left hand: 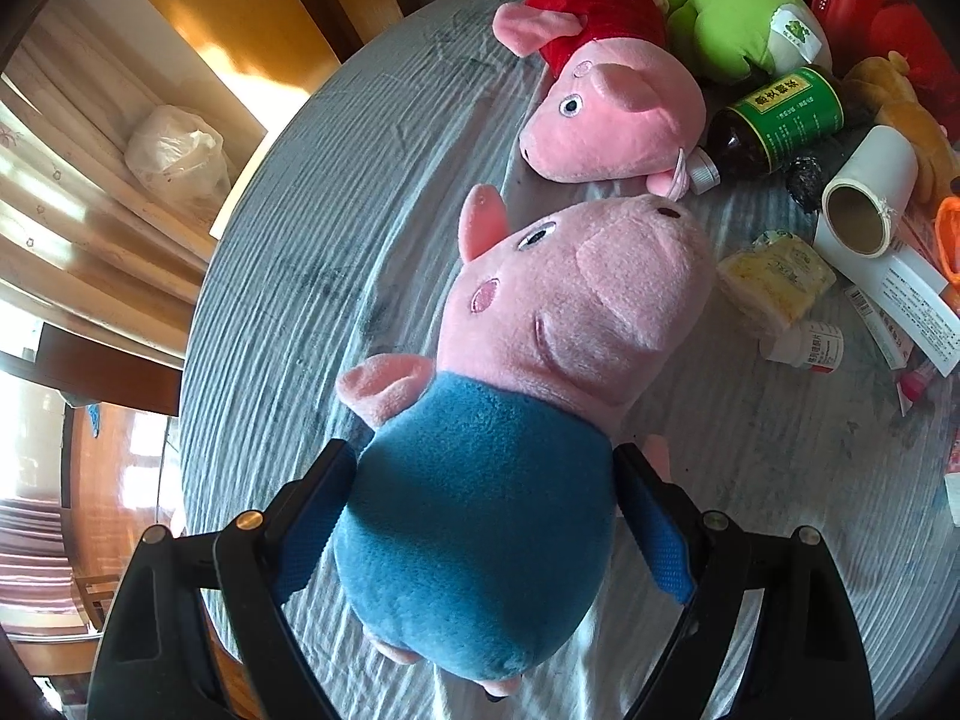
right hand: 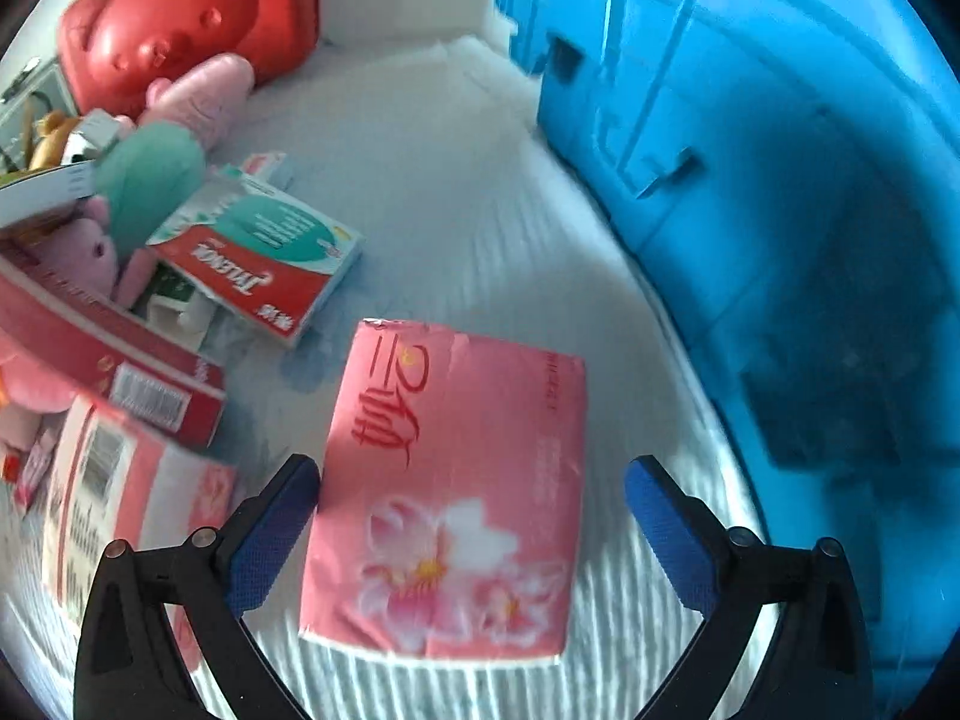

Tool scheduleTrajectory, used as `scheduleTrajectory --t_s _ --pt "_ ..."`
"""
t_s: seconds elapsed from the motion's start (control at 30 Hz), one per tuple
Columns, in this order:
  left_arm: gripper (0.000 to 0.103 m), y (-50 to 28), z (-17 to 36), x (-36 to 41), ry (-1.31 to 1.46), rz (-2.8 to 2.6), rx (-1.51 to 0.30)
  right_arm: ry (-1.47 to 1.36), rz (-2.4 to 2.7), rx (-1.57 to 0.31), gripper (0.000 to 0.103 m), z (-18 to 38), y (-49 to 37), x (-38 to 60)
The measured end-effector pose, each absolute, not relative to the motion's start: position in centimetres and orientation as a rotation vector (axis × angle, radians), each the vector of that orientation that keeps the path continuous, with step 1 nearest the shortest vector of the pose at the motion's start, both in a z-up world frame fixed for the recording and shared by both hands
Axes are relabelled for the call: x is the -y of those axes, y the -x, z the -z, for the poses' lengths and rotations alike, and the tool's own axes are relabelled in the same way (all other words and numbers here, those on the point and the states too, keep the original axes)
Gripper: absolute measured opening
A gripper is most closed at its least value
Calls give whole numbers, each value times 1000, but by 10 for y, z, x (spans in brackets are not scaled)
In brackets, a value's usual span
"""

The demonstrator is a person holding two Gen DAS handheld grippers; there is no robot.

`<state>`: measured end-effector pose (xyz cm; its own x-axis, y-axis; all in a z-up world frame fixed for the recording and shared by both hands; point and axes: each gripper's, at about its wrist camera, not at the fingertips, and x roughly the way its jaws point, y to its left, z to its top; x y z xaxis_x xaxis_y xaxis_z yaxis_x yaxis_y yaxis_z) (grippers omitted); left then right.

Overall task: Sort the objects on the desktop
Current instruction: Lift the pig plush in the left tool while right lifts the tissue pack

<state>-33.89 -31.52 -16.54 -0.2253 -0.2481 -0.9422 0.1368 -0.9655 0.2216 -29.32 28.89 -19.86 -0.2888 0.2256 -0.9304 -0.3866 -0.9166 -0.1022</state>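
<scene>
In the left wrist view my left gripper (left hand: 480, 468) is closed against the blue body of a pink pig plush in a blue shirt (left hand: 528, 360), which lies on the grey striped cloth (left hand: 288, 312). A second pig plush in a red dress (left hand: 606, 102) lies beyond it. In the right wrist view my right gripper (right hand: 474, 480) is open around a pink tissue pack with flowers (right hand: 450, 480); the left pad is near its edge and the right pad stands apart from it.
Left view: green plush (left hand: 720, 12), dark bottle with green label (left hand: 774, 120), white tape roll (left hand: 864, 192), yellow packet (left hand: 774, 282), small white bottle (left hand: 804, 345). Right view: blue plastic bin (right hand: 780, 210) at right, red box (right hand: 180, 6), Tylenol box (right hand: 264, 258), red-and-white boxes (right hand: 120, 384) at left.
</scene>
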Motion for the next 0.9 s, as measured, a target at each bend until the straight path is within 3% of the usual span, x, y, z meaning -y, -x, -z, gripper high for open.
scheduleTrajectory --t_s 0.2,0.27,0.3,0.37,0.47,0.57,0.83,0.9 --pt "87 339 161 306 -1845 2270 186 1722 -2164 -339 103 222 304 -307" --pt "79 341 157 302 -1859 2270 224 1735 -2173 -356 103 225 304 -312" --pt "67 342 156 300 -1871 2280 227 1736 -2182 -355 100 224 303 -313" --pt "65 345 154 297 -1875 2286 247 1731 -2216 -333 92 219 300 -311" --pt "65 349 162 291 -1931 2274 294 1742 -2236 -325 92 217 293 -308" --pt "66 358 163 285 -1940 2264 358 1761 -2242 -338 93 220 287 -308" --pt "86 400 191 263 -2075 2134 453 1785 -2239 -249 100 214 290 -307" --pt "87 406 203 257 -2091 2094 503 1795 -2231 -242 100 215 293 -307"
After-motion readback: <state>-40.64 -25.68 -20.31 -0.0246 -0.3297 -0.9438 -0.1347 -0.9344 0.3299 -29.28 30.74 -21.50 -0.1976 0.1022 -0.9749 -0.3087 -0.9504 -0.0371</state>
